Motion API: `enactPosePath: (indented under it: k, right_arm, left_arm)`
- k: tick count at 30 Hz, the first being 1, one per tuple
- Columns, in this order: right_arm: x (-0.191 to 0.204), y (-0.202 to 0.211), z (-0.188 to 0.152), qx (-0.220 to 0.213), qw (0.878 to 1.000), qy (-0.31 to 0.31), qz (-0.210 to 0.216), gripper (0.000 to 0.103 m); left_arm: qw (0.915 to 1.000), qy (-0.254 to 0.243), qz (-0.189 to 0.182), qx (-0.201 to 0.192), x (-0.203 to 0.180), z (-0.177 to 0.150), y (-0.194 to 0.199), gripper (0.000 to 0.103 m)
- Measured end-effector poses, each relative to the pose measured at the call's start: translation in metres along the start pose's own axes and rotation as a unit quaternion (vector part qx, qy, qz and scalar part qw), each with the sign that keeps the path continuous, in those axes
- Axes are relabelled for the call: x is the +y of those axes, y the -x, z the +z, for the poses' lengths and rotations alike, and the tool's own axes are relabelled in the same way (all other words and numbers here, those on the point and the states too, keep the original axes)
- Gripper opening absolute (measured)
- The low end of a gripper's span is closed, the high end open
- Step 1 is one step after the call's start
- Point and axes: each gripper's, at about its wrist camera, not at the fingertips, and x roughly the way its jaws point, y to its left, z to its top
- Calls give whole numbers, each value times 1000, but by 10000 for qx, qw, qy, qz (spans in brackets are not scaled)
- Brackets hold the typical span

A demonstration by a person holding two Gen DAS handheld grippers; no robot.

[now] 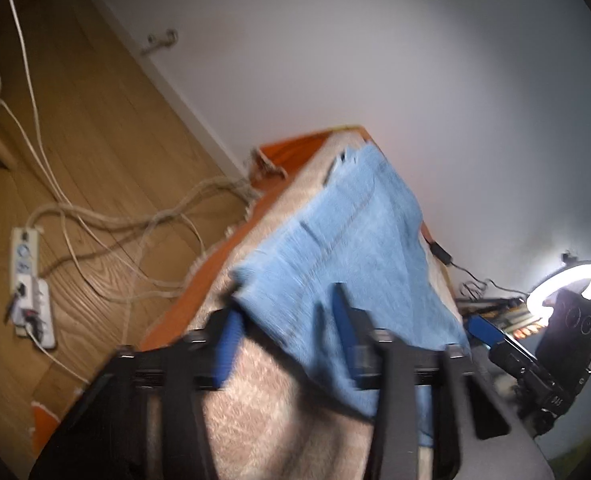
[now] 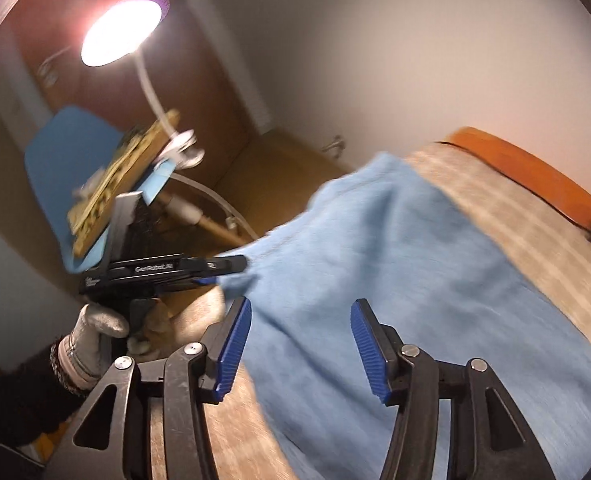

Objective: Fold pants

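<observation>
Left gripper (image 2: 231, 276) comes in from the left, fingers together on the near-left corner of the pants (image 2: 395, 280). That pinch pins the corner so the cloth can't slide. The pants lie spread on the beige cover (image 2: 507, 208) over the orange table (image 2: 535, 164), running from near to far. Right gripper (image 2: 300, 348) hovers over the near middle, jaws apart, nothing between them. Probably let go to re-grip. Ring light (image 1: 563, 284) stands off the table's far-right edge.
</observation>
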Motion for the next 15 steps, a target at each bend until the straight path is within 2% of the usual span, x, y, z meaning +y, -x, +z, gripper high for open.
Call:
enactPosePath:
  k: [1, 4, 6, 8, 9, 10, 11, 13, 15]
  right_arm:
    - [-9, 5, -2, -17, 9999, -137, -50, 58]
    - [-31, 13, -5, -39, 9980, -628, 21, 58]
    - [-44, 18, -5, -93, 9959, -896, 90, 58]
    - [-56, 21, 0, -163, 9935, -1120, 112, 62]
    - [-64, 24, 2, -188, 9920, -1240, 155, 68]
    - [-71, 24, 8, -173, 9899, -1391, 237, 74]
    - [-76, 23, 13, -182, 9881, -1498, 294, 74]
    - [-83, 21, 28, -255, 9856, -1618, 408, 74]
    - [-85, 11, 46, -141, 9854, -1611, 537, 78]
  left_arm:
    - [10000, -55, 2, -79, -3, 1, 1, 14]
    - [9987, -408, 12, -310, -21, 2, 5, 12]
    - [9938, -954, 16, -575, -49, -2, 12, 12]
    - [9838, -1630, 26, -746, -82, -12, 17, 12]
    - [9789, -1892, 22, -776, -94, -16, 17, 12]
    - [9702, -2291, 34, -793, -113, -26, 17, 12]
    - [9616, -2641, 33, -748, -130, -37, 14, 12]
    - [9501, -3068, -30, -570, -152, -55, 5, 12]
    - [9452, -3246, -94, -347, -163, -68, -7, 12]
